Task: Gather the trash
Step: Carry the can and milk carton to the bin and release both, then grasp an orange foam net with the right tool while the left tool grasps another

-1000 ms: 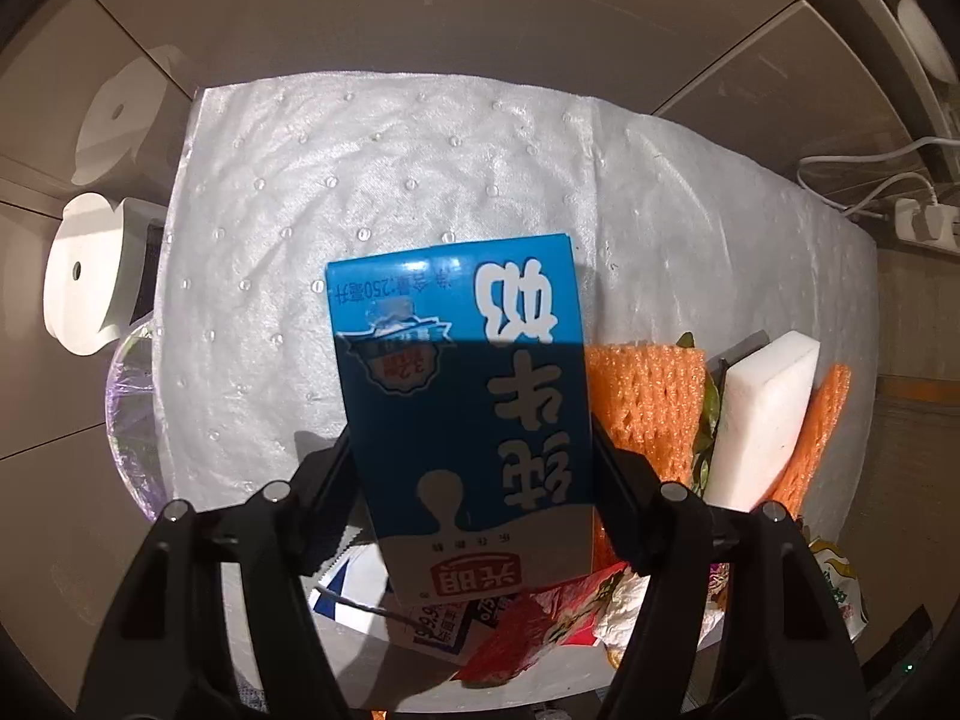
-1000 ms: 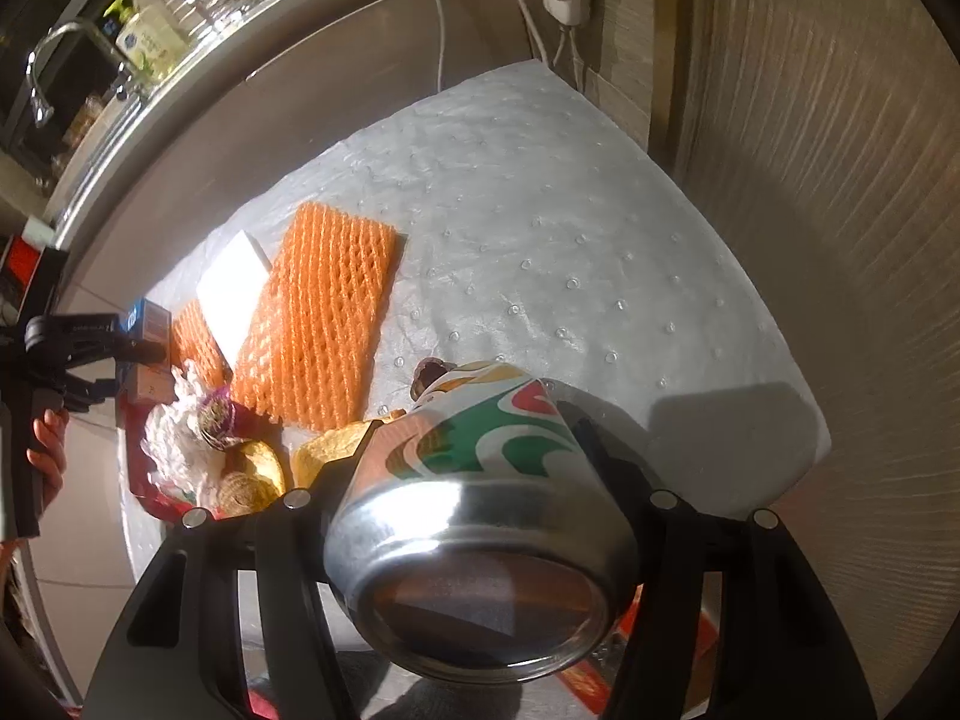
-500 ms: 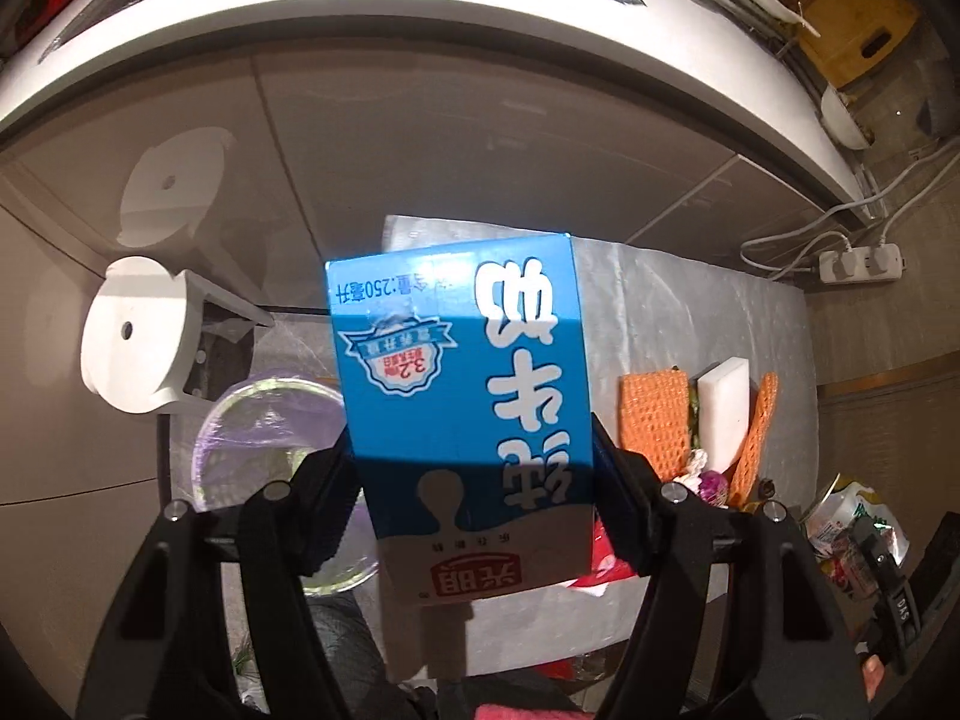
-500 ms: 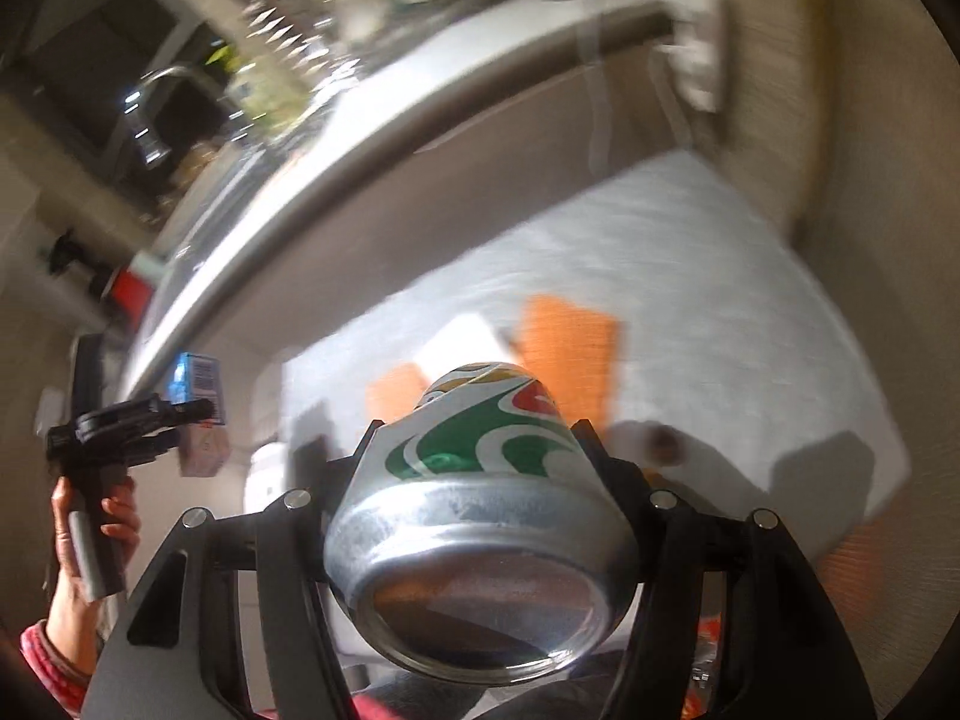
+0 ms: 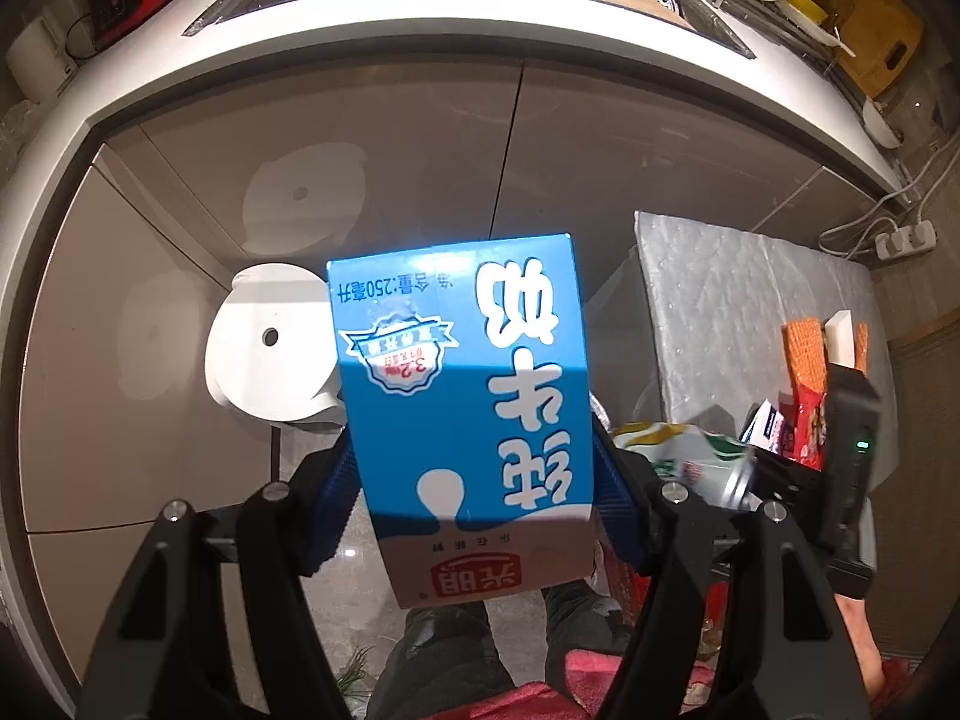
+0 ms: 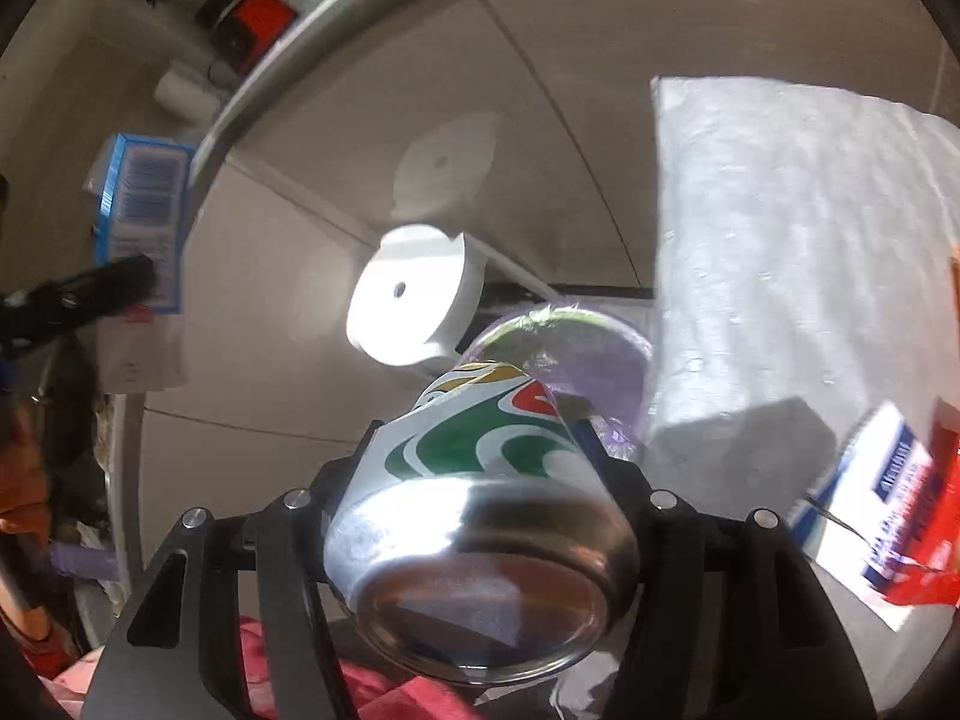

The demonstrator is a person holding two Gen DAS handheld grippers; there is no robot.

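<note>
Between the left tool's (image 5: pixel 474 480) blue-padded fingers (image 5: pixel 615 495), a blue-and-white rectangular cardboard milk carton (image 5: pixel 462 396) is sitting clamped, printed upside down, glossy, flat-sided, above the grey floor tiles. The right tool (image 6: pixel 480 480) is gripping a smooth cylindrical aluminium can with green-and-red swirls (image 6: pixel 480 468), shiny concave base facing the camera, just over a purple-lined round bin (image 6: pixel 576 354) with its white round lid (image 6: pixel 414 312) up, beside a dimpled white mat (image 6: pixel 792 252).
</note>
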